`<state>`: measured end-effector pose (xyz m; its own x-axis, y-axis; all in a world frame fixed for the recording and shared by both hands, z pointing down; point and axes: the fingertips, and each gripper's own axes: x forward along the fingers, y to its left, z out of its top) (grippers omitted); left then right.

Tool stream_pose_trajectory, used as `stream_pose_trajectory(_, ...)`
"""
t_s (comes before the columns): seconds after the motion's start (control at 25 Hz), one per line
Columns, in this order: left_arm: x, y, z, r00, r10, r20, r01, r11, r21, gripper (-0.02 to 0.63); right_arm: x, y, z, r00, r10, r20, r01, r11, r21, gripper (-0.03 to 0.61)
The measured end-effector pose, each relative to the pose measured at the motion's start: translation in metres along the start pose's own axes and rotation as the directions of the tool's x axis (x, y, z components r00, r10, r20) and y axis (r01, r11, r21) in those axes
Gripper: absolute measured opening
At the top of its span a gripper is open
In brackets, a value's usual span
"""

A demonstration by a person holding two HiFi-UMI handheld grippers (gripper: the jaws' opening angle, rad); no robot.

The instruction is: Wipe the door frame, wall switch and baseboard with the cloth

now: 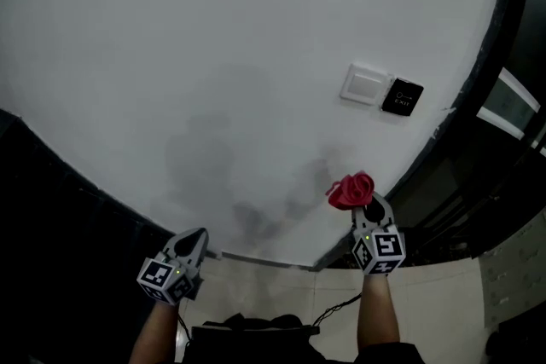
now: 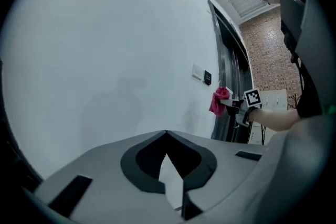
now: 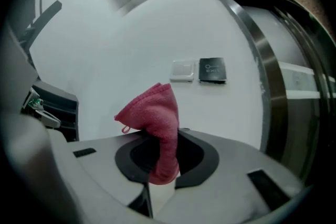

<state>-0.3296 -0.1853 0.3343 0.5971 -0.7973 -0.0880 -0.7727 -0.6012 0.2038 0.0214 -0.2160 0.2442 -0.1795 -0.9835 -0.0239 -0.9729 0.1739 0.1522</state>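
Observation:
A red cloth [image 1: 351,191] sticks up bunched from my right gripper [image 1: 368,209], which is shut on it a little short of the white wall. The same cloth [image 3: 152,113] fills the jaws of the right gripper [image 3: 168,132] in its own view. Above and right of it on the wall are a white wall switch [image 1: 366,85] and a black exit button [image 1: 402,97]. The dark door frame [image 1: 482,47] runs down the right side. My left gripper [image 1: 189,245] hangs low at the left, shut on nothing. From the left gripper view the cloth [image 2: 219,100] shows beside the door frame [image 2: 227,55].
A grey baseboard strip [image 1: 264,258] runs along the foot of the wall above pale floor tiles [image 1: 444,303]. A dark panel [image 1: 60,217] borders the wall at the left. Glass and a metal door [image 1: 512,106] lie beyond the frame. A brick wall [image 2: 268,55] stands farther off.

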Motion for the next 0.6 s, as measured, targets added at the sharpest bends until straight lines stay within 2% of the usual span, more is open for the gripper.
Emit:
stream_pose_trajectory(0.12,0.007,-0.005,0.001,1.000,-0.015,-0.011,0.015,1.000,0.016,-0.008,-0.032,-0.005,-0.029,0.999,-0.052,0.017,0.052,0.999,0.011,0.058)
stream_pose_trajectory(0.2,0.012,-0.006,-0.002,0.999,-0.032,-0.003,0.032,0.999,-0.020,-0.008,-0.052,-0.002,-0.042,0.997,-0.074,0.031,0.073,0.997,0.026,0.058)
stream_pose_trajectory(0.32,0.014,-0.012,-0.007,0.998,-0.065,0.014,0.065,0.997,-0.048,-0.008,-0.080,0.006,-0.061,0.994,-0.105,0.041,0.100,0.990,0.099,0.058)
stream_pose_trajectory(0.44,0.013,-0.020,-0.011,0.995,-0.094,0.011,0.094,0.995,-0.023,-0.009,-0.099,0.013,-0.081,0.992,-0.124,0.014,0.121,0.981,0.153,0.058)
stream_pose_trajectory(0.6,0.016,-0.027,-0.012,0.994,-0.111,0.019,0.110,0.994,0.003,-0.009,-0.110,0.011,-0.098,0.990,-0.143,-0.019,0.144,0.977,0.158,0.058)
